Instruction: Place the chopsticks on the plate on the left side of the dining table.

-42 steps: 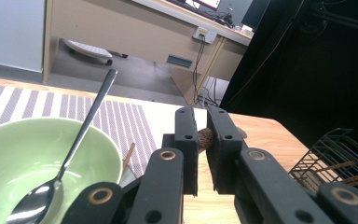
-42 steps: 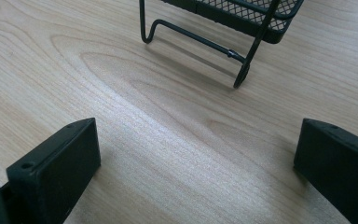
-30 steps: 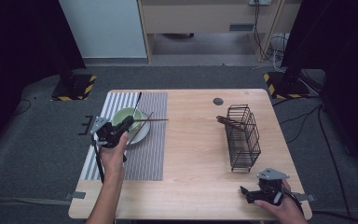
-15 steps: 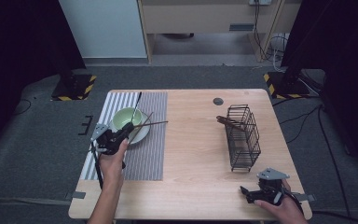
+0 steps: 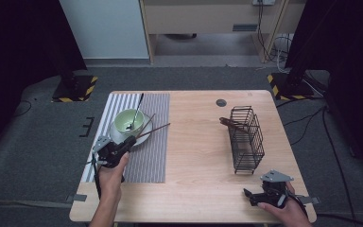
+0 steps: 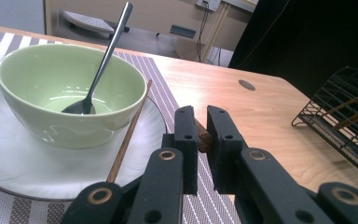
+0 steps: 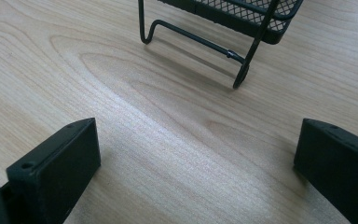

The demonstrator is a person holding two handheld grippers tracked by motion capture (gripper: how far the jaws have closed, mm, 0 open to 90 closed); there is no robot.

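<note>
The left gripper [image 5: 131, 140] sits in the lower left of the high view, at the near edge of the white round plate [image 5: 118, 137], and its jaws are pressed together on the end of a thin brown wooden chopstick [image 5: 157, 128]. In the left gripper view the brown tip [image 6: 204, 139] peeks out between the two black jaws, low in the centre of the frame. From above, that chopstick runs from the gripper up and right across the grey-and-white striped placemat [image 5: 146, 156], well off the plate at its far end.

A second brown chopstick [image 6: 129, 133] lies on the plate, leaning along the right side of the pale green ceramic bowl [image 6: 70, 91], which fills the upper left of the left gripper view. A dark metal spoon [image 6: 103, 60] stands in the bowl, its handle slanting up towards the top of the frame.

Over on the right of the high view stands the black wire basket [image 5: 246, 138] on the light wooden table [image 5: 194, 151], with brown sticks poking out of its upper left side.

The right gripper [image 5: 248, 197] rests in the lower right corner of the high view, near the basket's bottom end. Its jaws stand wide apart over bare wood, nothing between them.
</note>
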